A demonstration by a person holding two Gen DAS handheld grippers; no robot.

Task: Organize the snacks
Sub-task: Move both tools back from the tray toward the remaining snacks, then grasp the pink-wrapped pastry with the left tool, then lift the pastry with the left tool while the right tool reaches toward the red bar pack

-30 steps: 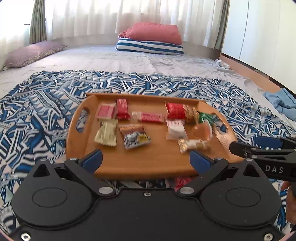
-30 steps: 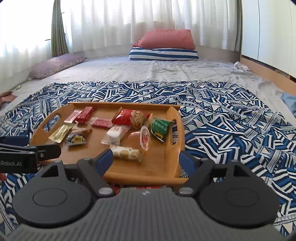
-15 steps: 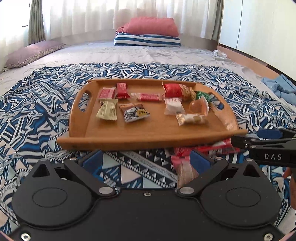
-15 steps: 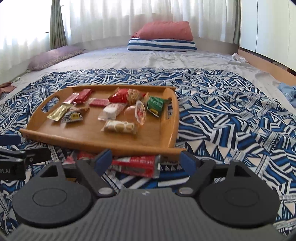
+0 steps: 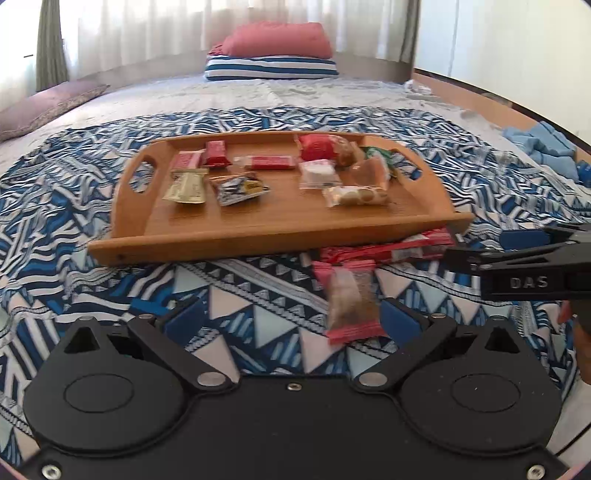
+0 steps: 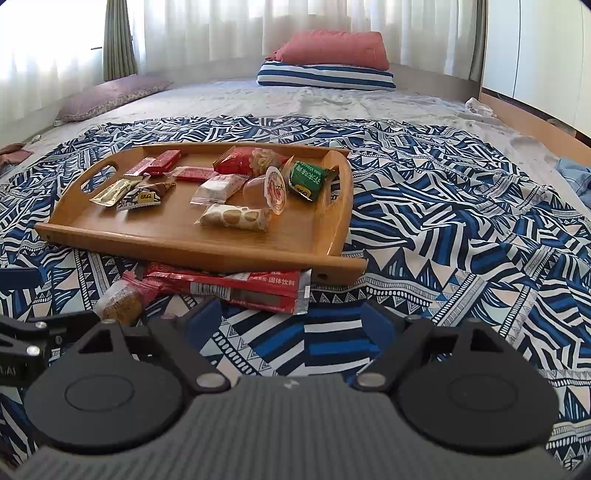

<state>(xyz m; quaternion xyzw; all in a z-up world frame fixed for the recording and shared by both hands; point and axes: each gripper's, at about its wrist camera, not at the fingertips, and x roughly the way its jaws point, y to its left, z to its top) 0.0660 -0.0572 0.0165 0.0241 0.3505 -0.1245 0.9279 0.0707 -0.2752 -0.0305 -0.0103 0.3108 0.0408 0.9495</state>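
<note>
Lying past the near edge of the wooden tray (image 6: 325,236) that carries most snacks, a red sachet (image 6: 236,290) and pink-ended bar (image 5: 351,302) remain on the blanket; the left gripper (image 5: 291,317) stands wide and empty, the right gripper (image 6: 291,325) is opening, empty.

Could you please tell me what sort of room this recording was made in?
Most likely a bedroom: the wooden tray of snacks sits on a patterned blue blanket spread over a large bed, with stacked pillows at the far end before curtained windows.

Glossy wooden tray (image 6: 207,247) — shiny plastic snack wrappers (image 6: 232,218) — on matt patterned cloth bedspread (image 6: 443,229).
</note>
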